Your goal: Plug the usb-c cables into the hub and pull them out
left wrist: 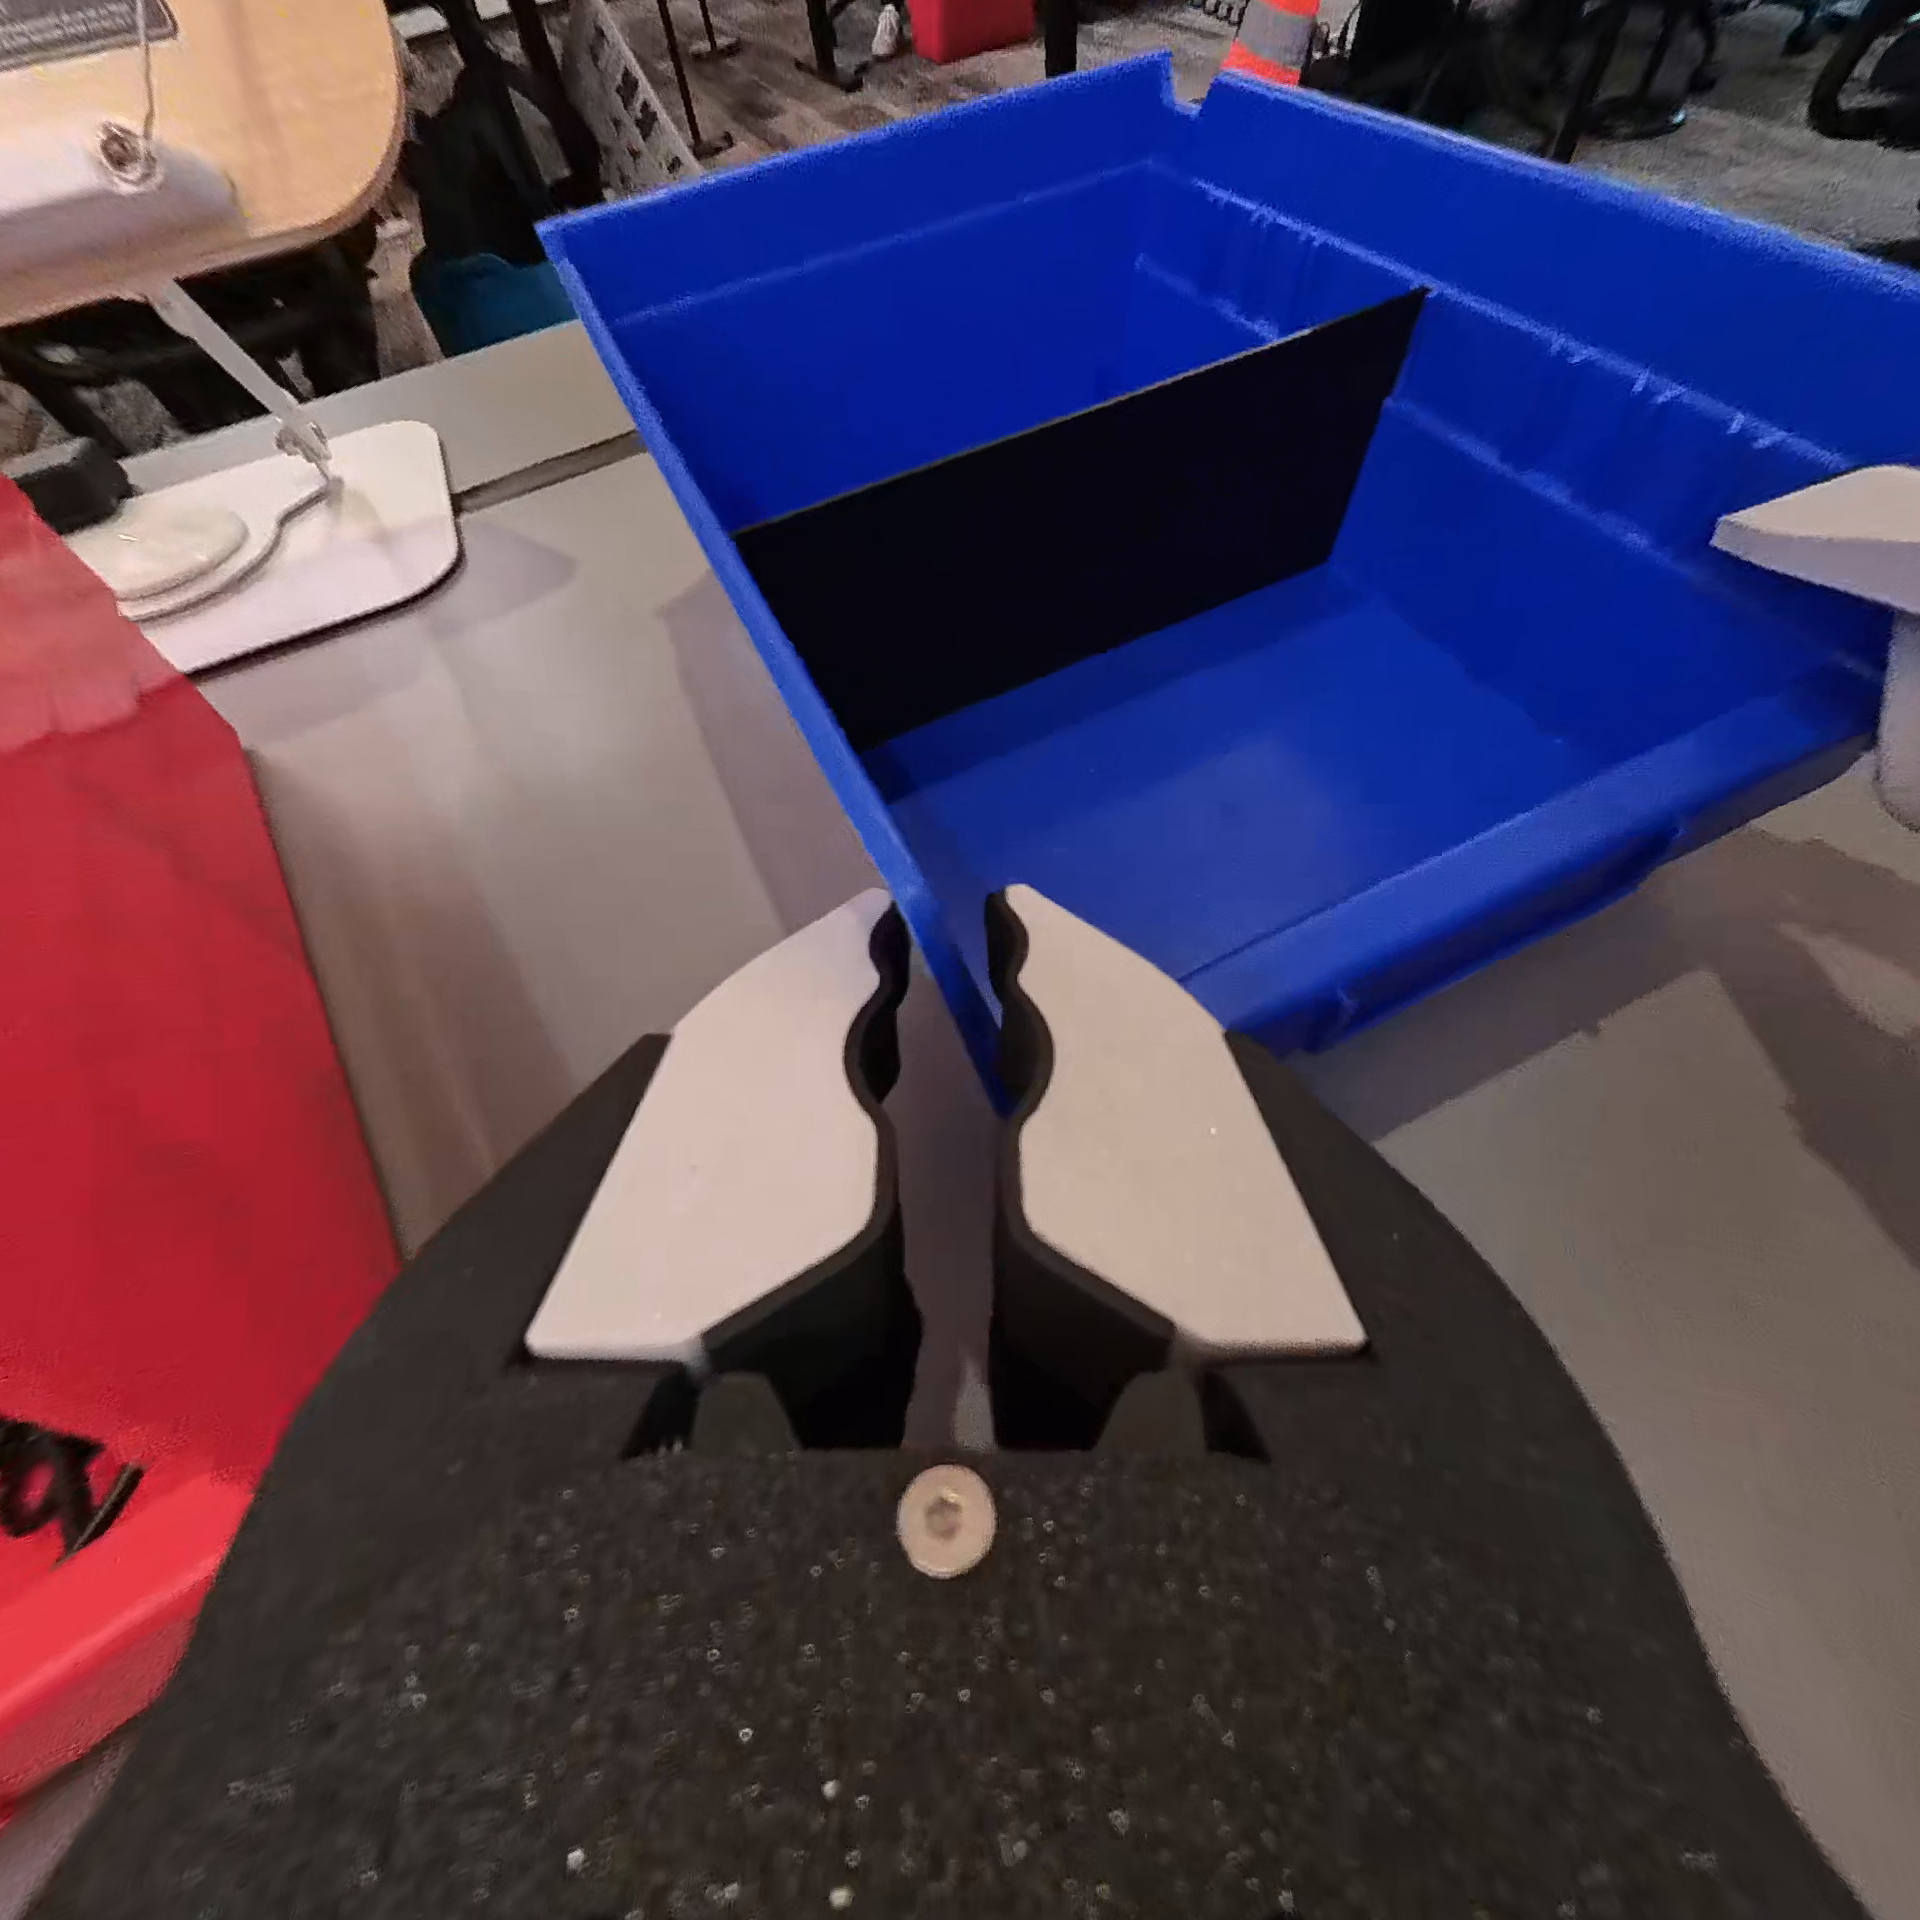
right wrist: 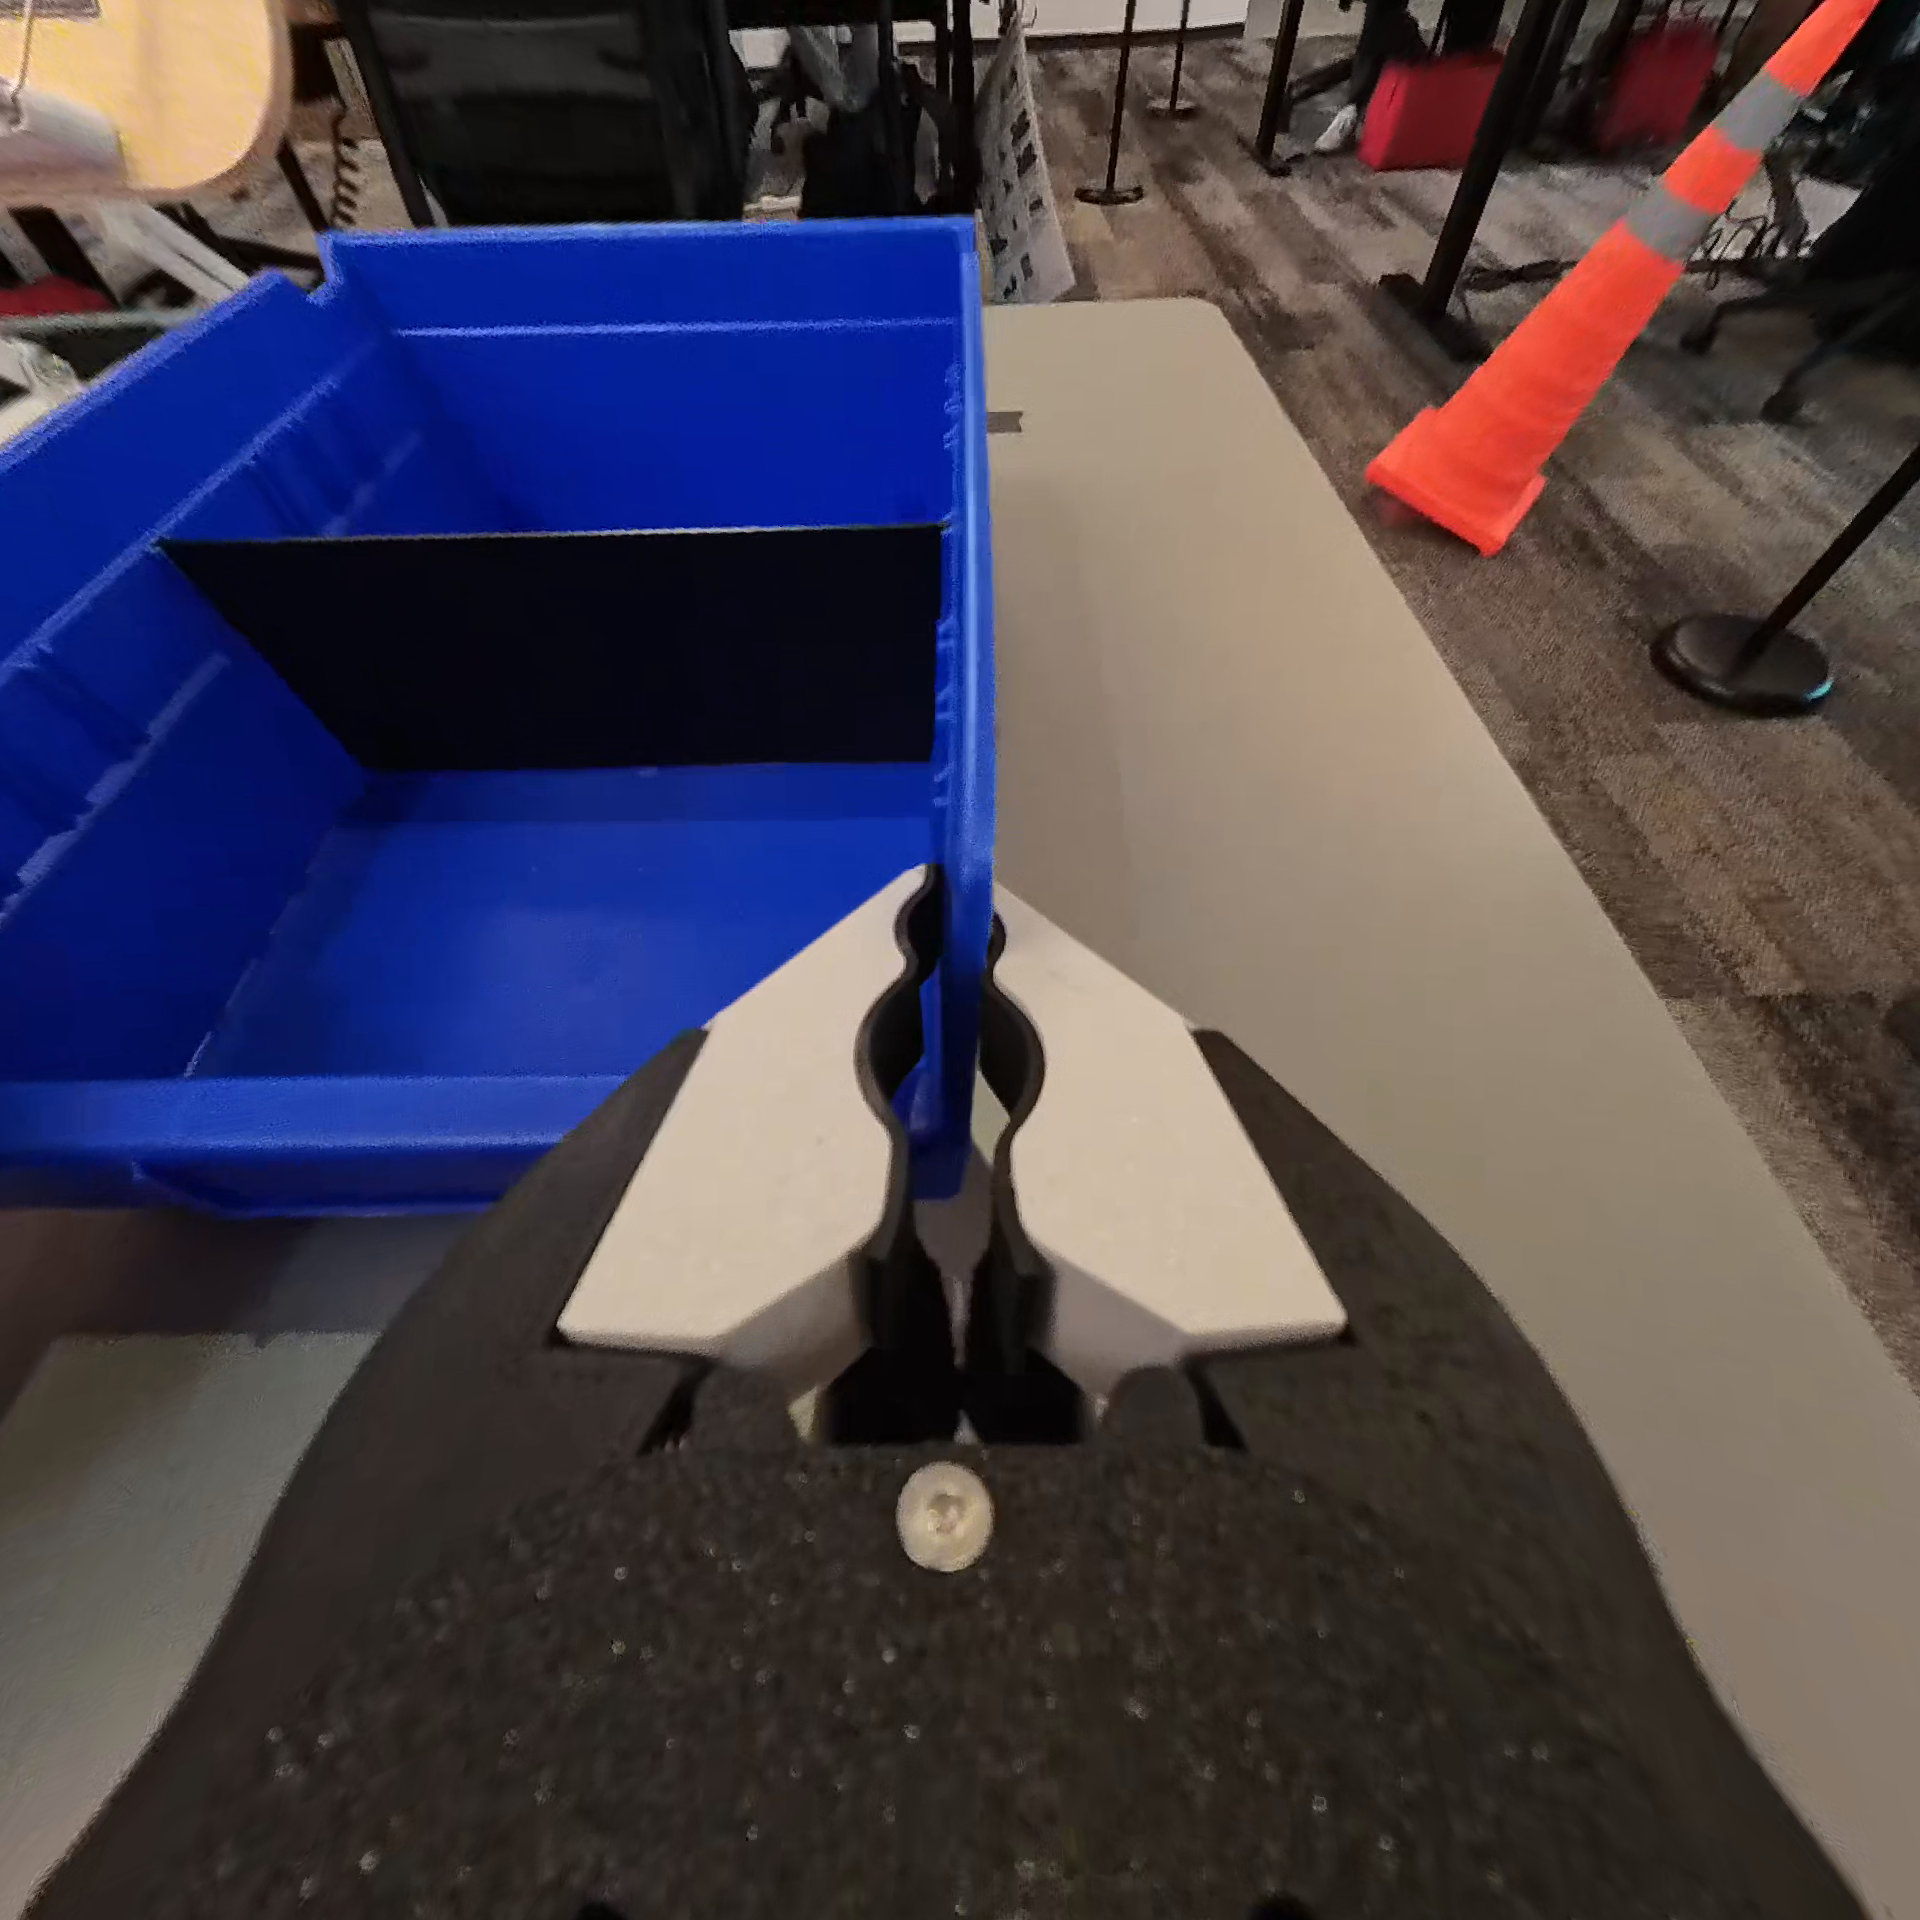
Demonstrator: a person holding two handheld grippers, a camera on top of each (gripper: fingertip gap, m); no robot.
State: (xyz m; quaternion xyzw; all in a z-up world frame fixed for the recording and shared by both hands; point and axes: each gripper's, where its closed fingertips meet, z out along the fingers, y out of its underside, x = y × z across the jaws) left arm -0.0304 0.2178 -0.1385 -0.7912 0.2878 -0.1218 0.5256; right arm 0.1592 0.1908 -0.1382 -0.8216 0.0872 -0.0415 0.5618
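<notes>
The left gripper (left wrist: 940,925) pinches the blue bin's (left wrist: 1299,831) left side wall, and the right gripper (right wrist: 961,914) pinches its right wall — judging by the matched grips, to carry it. Ahead of both sits a black divider (left wrist: 1070,540). No hub or USB-C cables show.

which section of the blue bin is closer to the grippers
The front section of the blue bin, on the near side of the black divider. The left gripper and right gripper straddle its side walls; the other section lies behind it.
</notes>
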